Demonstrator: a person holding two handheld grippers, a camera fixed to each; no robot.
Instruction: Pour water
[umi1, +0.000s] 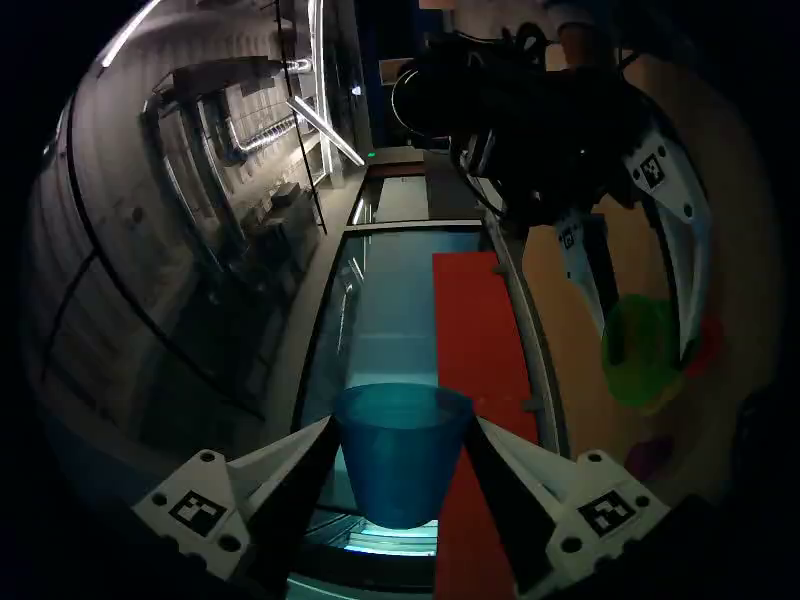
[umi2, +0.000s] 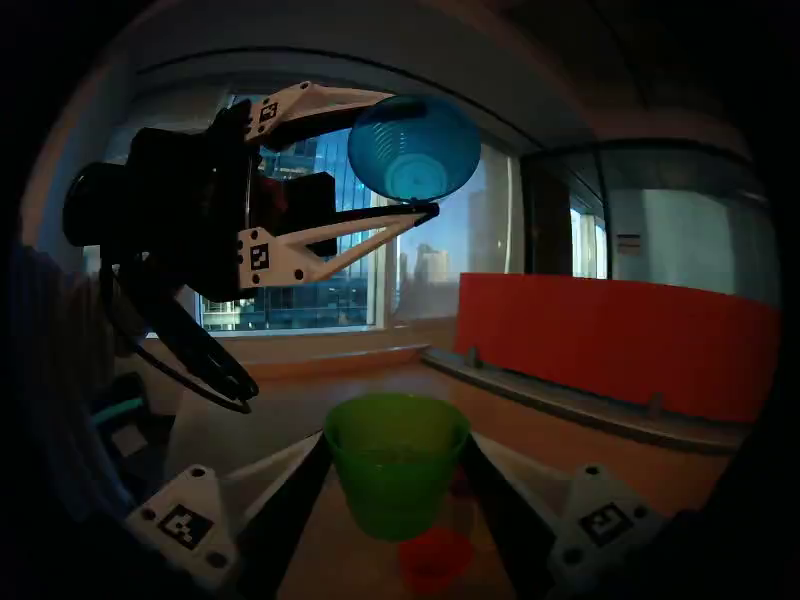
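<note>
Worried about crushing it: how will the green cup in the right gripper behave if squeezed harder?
The green cup looks thin and translucent, so it probably flexes. Its smooth tapered wall could slip down out of the right gripper.

Big red board (umi2: 640, 340) stands upright along window side. Grey rail (umi2: 560, 395) runs at its foot. Window (umi2: 330, 290) at back shows tall buildings (umi2: 430, 265) and pale sky. Brown table (umi2: 600, 450) lies below. 1 small red cup (umi2: 435, 560) sits on table, low in right gripper view. Room dim.
</note>
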